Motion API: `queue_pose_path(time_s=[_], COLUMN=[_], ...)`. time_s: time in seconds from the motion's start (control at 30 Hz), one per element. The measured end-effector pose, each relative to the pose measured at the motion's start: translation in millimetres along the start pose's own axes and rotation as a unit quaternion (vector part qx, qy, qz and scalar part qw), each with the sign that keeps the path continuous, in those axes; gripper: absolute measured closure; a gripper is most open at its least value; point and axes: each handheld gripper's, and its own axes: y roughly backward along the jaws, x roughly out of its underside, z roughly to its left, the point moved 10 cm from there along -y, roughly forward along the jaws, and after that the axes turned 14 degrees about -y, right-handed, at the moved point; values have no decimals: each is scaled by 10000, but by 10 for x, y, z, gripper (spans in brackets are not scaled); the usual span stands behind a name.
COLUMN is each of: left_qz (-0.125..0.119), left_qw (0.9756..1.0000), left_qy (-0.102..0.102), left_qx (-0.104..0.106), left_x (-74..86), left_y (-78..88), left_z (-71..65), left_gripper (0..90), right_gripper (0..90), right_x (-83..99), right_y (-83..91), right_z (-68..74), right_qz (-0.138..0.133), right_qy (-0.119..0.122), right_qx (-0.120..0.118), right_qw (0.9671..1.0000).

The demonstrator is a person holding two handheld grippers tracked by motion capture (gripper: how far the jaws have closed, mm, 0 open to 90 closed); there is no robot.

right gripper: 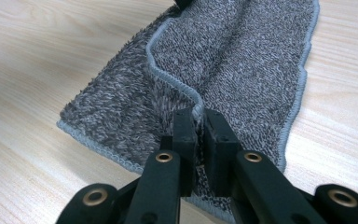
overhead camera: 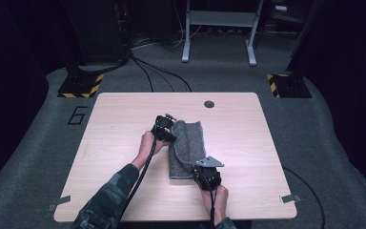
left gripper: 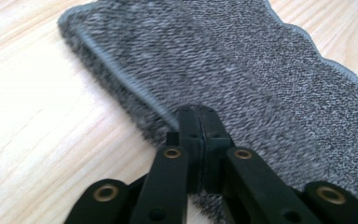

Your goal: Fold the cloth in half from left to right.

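Observation:
A grey terry towel (overhead camera: 187, 141) lies folded lengthwise in the middle of the wooden table (overhead camera: 119, 119). My left gripper (overhead camera: 172, 133) is at the towel's far left edge. In the left gripper view its jaws (left gripper: 198, 115) are pressed together on the towel's (left gripper: 261, 70) hemmed edge. My right gripper (overhead camera: 198, 167) sits at the near end of the towel. In the right gripper view it (right gripper: 196, 116) is shut on the raised hem of the upper layer of the towel (right gripper: 242, 56), which lifts into a small ridge between the pads. A hand holds each gripper.
A dark round cable hole (overhead camera: 209, 104) sits near the table's far edge. Tape strips (overhead camera: 290, 198) mark the near corners. Cables (overhead camera: 157, 71) and a white stand (overhead camera: 219, 28) are on the carpet beyond the table.

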Motion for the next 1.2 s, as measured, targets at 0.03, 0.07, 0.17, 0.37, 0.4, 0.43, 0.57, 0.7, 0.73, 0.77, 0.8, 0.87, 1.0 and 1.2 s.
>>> queue_pose_path(time_s=[0.03, 0.07, 0.17, 0.37, 0.4, 0.43, 0.57, 0.7, 0.73, 0.77, 0.8, 0.87, 1.0, 1.2], left_qz=[-9, -27, -132, -144, -149, -130, -255, -318, -358, -360, -363, -334, -332, -248], left_qw=[10000, 10000, 9999, 9998, 9996, 9994, 9977, 9965, 9962, 9962, 9962, 9967, 9974, 9983], left_qy=[-13, -50, -70, 4, 137, 172, 464, 705, 740, 750, 756, 711, 599, 452], left_qx=[-8, 20, -29, -119, -219, -257, -421, -323, -286, -248, -247, -183, -217, -284], left_x=[-7, -27, -69, -119, -109, -96, -80, -94, -107, -112, -119, -115, -91, 6], left_y=[-9, -1, 25, 70, 56, 54, 66, 62, 55, 51, 45, 48, 97, 168], left_z=[-8, -24, -29, 7, 40, 74, 240, 310, 306, 295, 280, 255, 207, 190], left_gripper=[900, 900, 900, 827, 744, 632, 473, 431, 430, 429, 429, 426, 420, 392], right_gripper=[845, 847, 847, 845, 845, 844, 841, 824, 820, 811, 800, 783, 738, 658], right_x=[0, -1, -8, -7, 7, 26, 73, 81, 88, 95, 101, 113, 136, 142], right_y=[0, 9, 22, 28, 27, 10, -18, -22, -22, -23, -25, -28, -32, -29], right_z=[0, -5, -20, -92, -103, -114, -144, -170, -178, -181, -186, -221, -261, -306], right_qz=[0, -5, -39, -38, -22, 7, 62, 57, 89, 108, 125, 165, 212, 237], right_qy=[0, 14, -7, -69, -107, -94, -46, 7, 24, -7, 4, 69, 0, -111], right_qx=[0, -5, 0, 79, 144, 152, 267, 437, 478, 505, 517, 635, 692, 728], right_qw=[10000, 10000, 10000, 9999, 9998, 9998, 9996, 9990, 9988, 9987, 9986, 9978, 9974, 9970])
